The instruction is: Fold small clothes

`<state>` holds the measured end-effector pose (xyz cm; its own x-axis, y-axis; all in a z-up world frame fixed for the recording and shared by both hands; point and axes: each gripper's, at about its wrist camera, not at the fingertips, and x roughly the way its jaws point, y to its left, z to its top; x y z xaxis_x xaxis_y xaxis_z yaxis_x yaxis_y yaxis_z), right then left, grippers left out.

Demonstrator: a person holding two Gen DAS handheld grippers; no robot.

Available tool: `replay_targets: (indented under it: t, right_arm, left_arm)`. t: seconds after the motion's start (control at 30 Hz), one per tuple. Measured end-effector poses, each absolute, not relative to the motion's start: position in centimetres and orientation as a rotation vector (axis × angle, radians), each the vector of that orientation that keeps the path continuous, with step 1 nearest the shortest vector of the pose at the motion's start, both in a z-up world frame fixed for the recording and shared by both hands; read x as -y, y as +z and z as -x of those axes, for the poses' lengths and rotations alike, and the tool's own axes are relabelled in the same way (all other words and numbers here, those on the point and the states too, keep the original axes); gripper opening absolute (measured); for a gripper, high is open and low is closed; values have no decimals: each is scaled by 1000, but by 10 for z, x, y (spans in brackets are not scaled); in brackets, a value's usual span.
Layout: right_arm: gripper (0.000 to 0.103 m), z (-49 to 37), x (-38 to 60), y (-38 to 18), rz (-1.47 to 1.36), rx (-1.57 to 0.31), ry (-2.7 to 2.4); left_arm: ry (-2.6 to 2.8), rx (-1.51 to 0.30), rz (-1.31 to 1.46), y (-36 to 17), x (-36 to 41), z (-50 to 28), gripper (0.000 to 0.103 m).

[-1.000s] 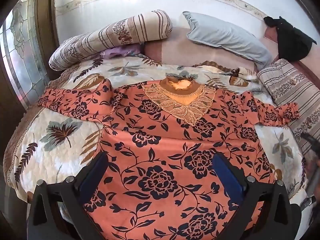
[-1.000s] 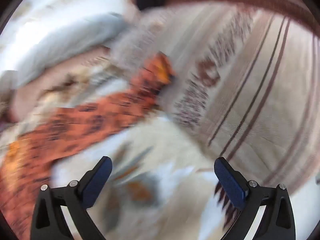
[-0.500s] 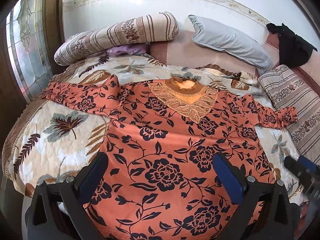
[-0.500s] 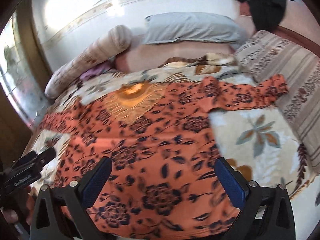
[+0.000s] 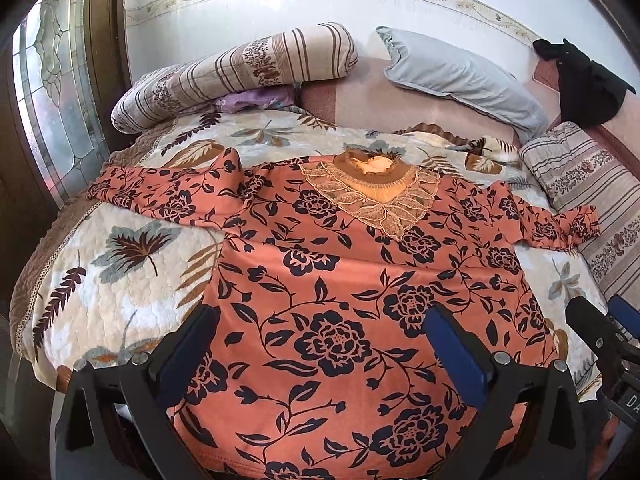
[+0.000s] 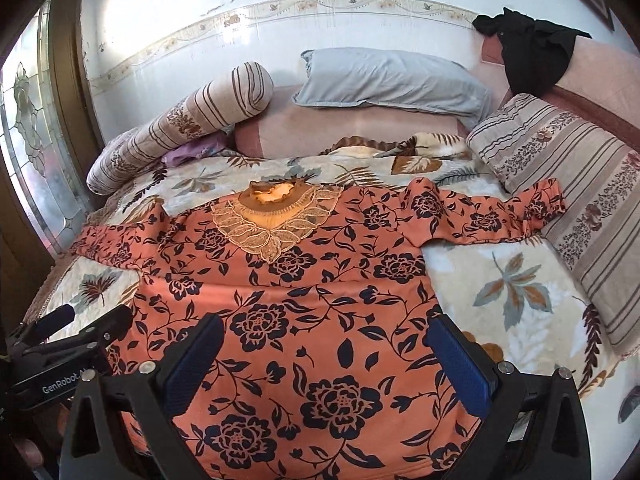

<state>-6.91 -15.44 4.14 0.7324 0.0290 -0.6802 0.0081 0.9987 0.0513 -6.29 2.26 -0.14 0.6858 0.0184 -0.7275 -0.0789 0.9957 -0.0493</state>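
An orange long-sleeved top with black flowers (image 5: 340, 280) lies flat on the bed, front up, lace collar (image 5: 372, 192) at the far end, both sleeves spread out. It also shows in the right wrist view (image 6: 304, 300). My left gripper (image 5: 320, 344) is open and empty, hovering over the top's lower left part near the hem. My right gripper (image 6: 324, 352) is open and empty over the lower right part. Each gripper appears at the edge of the other's view, the right one (image 5: 600, 332) and the left one (image 6: 80, 332).
The bed has a leaf-print quilt (image 5: 120, 256). A striped bolster (image 5: 240, 72), a grey pillow (image 5: 460, 72) and a striped cushion (image 5: 592, 184) lie along the head and right side. A black garment (image 5: 580, 84) hangs at the back right. A glass door (image 5: 52, 112) stands left.
The right gripper swung from the right-side cushion round to face the top's lower part. The left gripper drew back and rose slightly. Both stayed open.
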Motion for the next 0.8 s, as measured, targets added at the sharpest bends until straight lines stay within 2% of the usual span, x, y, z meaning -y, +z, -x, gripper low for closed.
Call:
replay_targets:
  t: [0.8]
  right_arm:
    - [103,66,150,39,-43,-747,21]
  left_arm:
    - [51,-819,67,-2,-22,62,103]
